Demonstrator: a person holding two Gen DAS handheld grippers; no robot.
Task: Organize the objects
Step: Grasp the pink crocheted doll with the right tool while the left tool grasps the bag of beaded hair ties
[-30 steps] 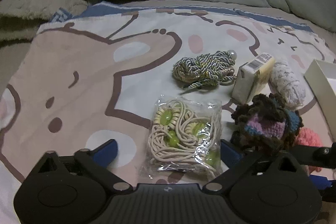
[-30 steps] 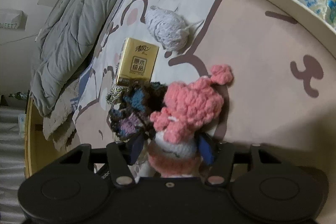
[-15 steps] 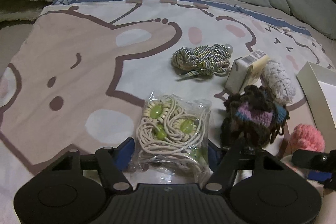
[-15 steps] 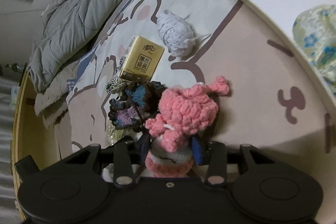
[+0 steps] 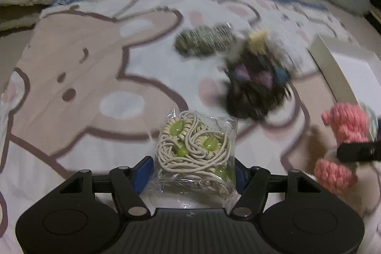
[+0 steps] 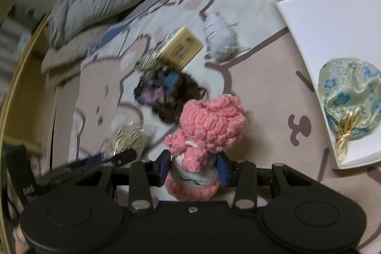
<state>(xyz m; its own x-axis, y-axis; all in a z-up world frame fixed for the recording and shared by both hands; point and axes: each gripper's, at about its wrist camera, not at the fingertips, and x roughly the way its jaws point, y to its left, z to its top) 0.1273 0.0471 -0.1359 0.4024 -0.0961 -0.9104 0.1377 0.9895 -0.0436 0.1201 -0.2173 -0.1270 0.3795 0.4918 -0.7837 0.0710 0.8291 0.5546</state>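
Dim, warm indoor light; fisheye bending and dark corners in both views.
Motion blur smears everything beyond the sharp cord packet (image 5: 196,146), most around the dark yarn bundle (image 5: 257,85); shadows are soft.

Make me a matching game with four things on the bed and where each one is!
Things:
1. pink crochet doll
2. bag of cord and green beads
3. flowered pouch
4. gold box

Places:
A. inside the white box
B. between the right gripper fingers
C. lying on the bedsheet beside the white yarn bundle
D. between the left gripper fingers

Pairs: 1-B, 2-D, 3-A, 4-C
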